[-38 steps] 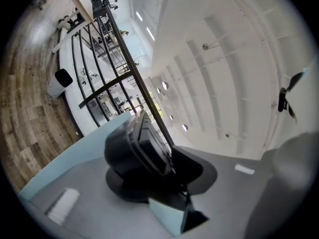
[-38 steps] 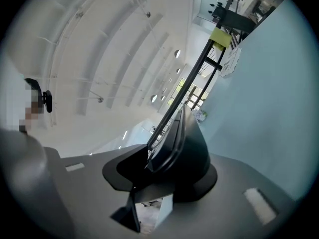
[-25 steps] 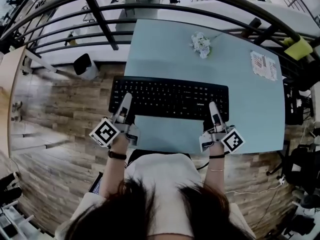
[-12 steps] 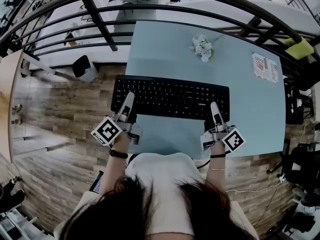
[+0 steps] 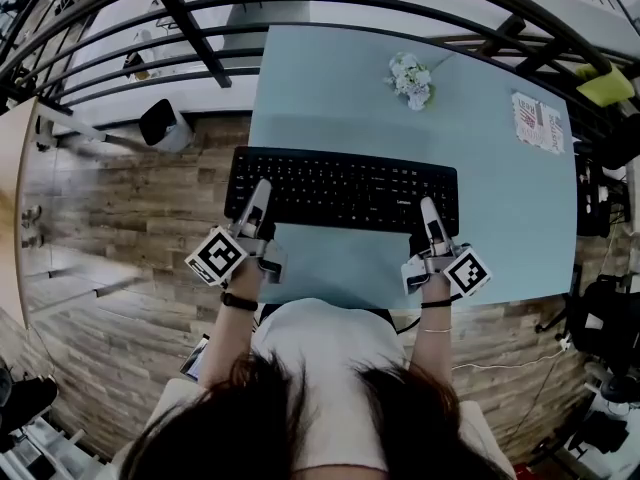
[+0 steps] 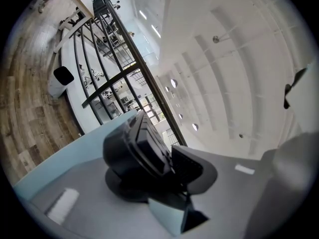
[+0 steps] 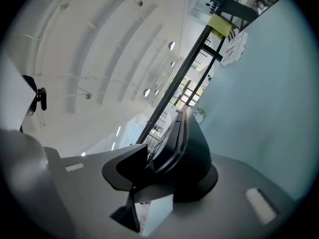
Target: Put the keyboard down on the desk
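Note:
A black keyboard (image 5: 340, 190) lies lengthwise across the near half of the light blue desk (image 5: 510, 198). My left gripper (image 5: 258, 200) is shut on its front left corner, and my right gripper (image 5: 428, 216) on its front right corner. In the left gripper view the keyboard's end (image 6: 133, 146) sits clamped between the jaws of the left gripper (image 6: 167, 169). The right gripper view shows the other end (image 7: 188, 151) pinched the same way by the right gripper (image 7: 158, 172). I cannot tell whether the keyboard touches the desk.
A white crumpled flower-like thing (image 5: 412, 76) and a printed card (image 5: 540, 123) lie at the desk's far side. A black railing (image 5: 190, 28) curves beyond it, with a black bin (image 5: 160, 123) on the wood floor to the left. A yellow-green object (image 5: 607, 86) sits at the far right.
Both grippers keep the same hold on the keyboard's front corners. The whole view has drifted slightly; the keyboard sits in about the same place over the desk.

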Demonstrator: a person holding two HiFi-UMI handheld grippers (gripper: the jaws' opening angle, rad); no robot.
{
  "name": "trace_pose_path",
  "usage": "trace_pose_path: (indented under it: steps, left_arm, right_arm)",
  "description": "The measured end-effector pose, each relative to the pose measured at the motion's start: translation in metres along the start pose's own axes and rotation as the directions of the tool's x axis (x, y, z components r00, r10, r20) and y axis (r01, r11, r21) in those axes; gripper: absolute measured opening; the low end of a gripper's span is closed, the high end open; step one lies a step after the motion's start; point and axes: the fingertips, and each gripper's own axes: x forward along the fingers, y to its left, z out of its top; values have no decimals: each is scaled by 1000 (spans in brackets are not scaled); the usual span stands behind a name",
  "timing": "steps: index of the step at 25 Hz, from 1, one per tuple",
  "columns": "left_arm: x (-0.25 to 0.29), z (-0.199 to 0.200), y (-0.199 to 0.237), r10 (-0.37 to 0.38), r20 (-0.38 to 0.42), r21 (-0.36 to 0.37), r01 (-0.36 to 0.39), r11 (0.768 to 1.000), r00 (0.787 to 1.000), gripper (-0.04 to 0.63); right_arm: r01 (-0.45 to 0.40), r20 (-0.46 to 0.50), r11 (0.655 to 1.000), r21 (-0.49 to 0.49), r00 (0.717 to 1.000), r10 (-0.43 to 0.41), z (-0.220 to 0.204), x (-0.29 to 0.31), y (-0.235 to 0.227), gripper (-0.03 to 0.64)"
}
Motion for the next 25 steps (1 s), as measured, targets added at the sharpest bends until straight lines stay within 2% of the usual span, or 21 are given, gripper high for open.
trace_pose_path:
  steps: [8, 14, 19, 25]
  left_arm:
    - [0, -22, 47, 96, -43, -24, -97, 995, 994, 158]
    - [-1, -36, 72, 141, -71, -38, -143, 989, 988, 158]
    - [0, -43, 90, 169, -94, -38, -173, 984, 981, 158]
    - [0, -53, 108, 221, -122, -48, -228, 973, 968, 158]
  right_arm:
    - [69, -60, 997, 18, 996, -68, -26, 6, -40, 144]
    - [136, -95, 988, 69, 987, -129, -46, 5, -71, 150]
    - [151, -110, 987, 56, 984, -144, -58, 7, -84, 153]
    - [237, -135, 969, 68, 965, -227, -69, 3, -107, 161]
